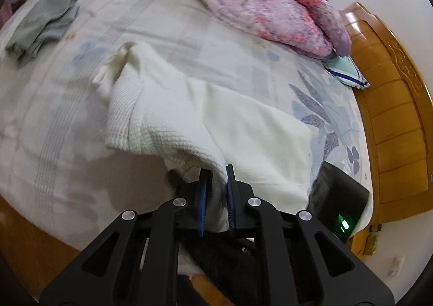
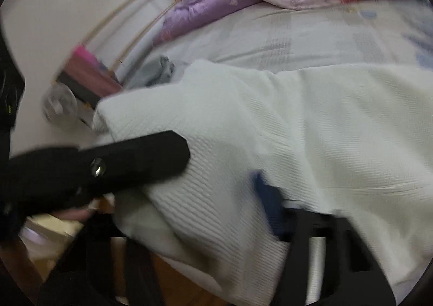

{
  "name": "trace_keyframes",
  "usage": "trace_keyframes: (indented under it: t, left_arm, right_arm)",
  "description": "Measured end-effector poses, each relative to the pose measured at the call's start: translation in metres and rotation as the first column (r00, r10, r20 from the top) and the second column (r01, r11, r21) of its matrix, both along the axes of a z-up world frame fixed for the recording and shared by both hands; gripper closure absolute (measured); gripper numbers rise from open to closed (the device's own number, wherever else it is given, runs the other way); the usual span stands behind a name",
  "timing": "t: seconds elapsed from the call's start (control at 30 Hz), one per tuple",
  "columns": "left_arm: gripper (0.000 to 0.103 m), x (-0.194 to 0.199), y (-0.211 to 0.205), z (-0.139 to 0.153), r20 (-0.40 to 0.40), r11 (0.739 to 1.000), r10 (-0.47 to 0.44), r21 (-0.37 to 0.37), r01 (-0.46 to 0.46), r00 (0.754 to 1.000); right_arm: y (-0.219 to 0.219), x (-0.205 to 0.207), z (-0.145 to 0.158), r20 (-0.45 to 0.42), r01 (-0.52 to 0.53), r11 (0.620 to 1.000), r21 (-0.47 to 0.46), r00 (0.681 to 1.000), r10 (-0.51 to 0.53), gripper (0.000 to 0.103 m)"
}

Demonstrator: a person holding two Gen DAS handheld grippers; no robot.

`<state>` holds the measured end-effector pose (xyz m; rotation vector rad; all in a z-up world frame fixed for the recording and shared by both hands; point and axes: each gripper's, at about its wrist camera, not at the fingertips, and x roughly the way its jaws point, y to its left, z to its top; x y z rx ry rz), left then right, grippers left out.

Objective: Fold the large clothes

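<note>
A large white knit garment lies partly spread on the bed, its near edge lifted. My left gripper is shut on that near edge, with cloth pinched between the blue pads. In the right wrist view the same white garment drapes over my right gripper. One blue-padded finger shows and the other is buried under cloth, which seems clamped between them. A black gripper body, seemingly my left one, crosses the left of that view.
The floral bed sheet covers the bed. A pink and purple quilt is heaped at the far side. A grey-green garment lies far left. A wooden headboard stands on the right, and a black device with a green light sits near it.
</note>
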<state>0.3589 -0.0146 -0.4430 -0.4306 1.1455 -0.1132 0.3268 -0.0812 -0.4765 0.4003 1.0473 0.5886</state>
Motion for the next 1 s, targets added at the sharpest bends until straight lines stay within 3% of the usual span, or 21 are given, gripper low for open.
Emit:
trace_keyframes:
  t: [0.13,0.23,0.3,0.33,0.37,0.43,0.5,0.6,0.63,0.77,0.83,0.93,1.0]
  left_arm:
    - [0.084,-0.004,-0.021,0.017,0.086,0.997,-0.018,-0.077,0.024,0.996]
    - [0.08,-0.011,-0.04,0.036,0.18,0.996,-0.047,-0.067,0.06,0.982]
    - [0.08,-0.007,-0.055,0.035,0.164,0.994,-0.069,-0.068,0.081,0.984]
    - [0.079,-0.006,-0.06,0.033,0.163,0.996,-0.061,-0.056,0.071,0.985]
    - [0.076,-0.006,-0.064,0.032,0.172,0.996,-0.053,-0.057,0.064,0.984]
    - [0.069,-0.005,-0.069,0.027,0.16,0.998,-0.024,-0.061,0.034,0.987]
    - [0.057,0.003,-0.077,0.014,0.107,0.999,-0.03,-0.042,0.035,0.994]
    - [0.049,0.011,-0.09,-0.021,0.041,0.998,-0.069,0.012,0.069,0.997]
    - [0.043,0.013,-0.094,-0.035,0.009,0.996,-0.085,0.016,0.084,0.996]
    - [0.04,0.012,-0.102,-0.098,-0.125,0.996,-0.084,0.0,0.085,0.989]
    - [0.038,0.01,-0.106,-0.122,-0.162,0.997,-0.079,0.005,0.081,0.984]
    - [0.032,0.006,-0.109,-0.151,-0.204,0.997,-0.07,-0.042,0.063,0.977]
    - [0.028,0.006,-0.109,-0.16,-0.215,0.998,-0.043,-0.054,0.032,0.976]
  right_arm:
    - [-0.054,0.012,0.003,-0.075,0.167,0.98,0.111,0.984,-0.159,0.093]
    - [-0.112,0.009,-0.003,-0.151,0.33,0.918,0.218,0.941,-0.302,0.093]
    - [-0.144,-0.002,-0.007,-0.194,0.413,0.864,0.288,0.909,-0.369,0.093]
    - [-0.161,-0.009,-0.01,-0.225,0.465,0.822,0.329,0.884,-0.41,0.093]
    - [-0.184,-0.019,-0.021,-0.293,0.543,0.74,0.398,0.839,-0.458,0.093]
    - [-0.216,-0.039,-0.038,-0.381,0.652,0.627,0.427,0.758,-0.529,0.093]
    - [-0.237,-0.054,-0.051,-0.419,0.714,0.581,0.392,0.7,-0.578,0.093]
    - [-0.257,-0.073,-0.074,-0.473,0.79,0.523,0.321,0.612,-0.634,0.093]
    - [-0.262,-0.076,-0.08,-0.478,0.799,0.524,0.295,0.598,-0.643,0.093]
    - [-0.276,-0.078,-0.093,-0.489,0.802,0.562,0.202,0.58,-0.651,0.087]
    - [-0.275,-0.076,-0.092,-0.49,0.791,0.579,0.198,0.592,-0.64,0.081]
    - [-0.278,-0.073,-0.082,-0.46,0.754,0.63,0.184,0.633,-0.623,0.081]
    - [-0.284,-0.073,-0.076,-0.429,0.744,0.656,0.129,0.638,-0.64,0.07]
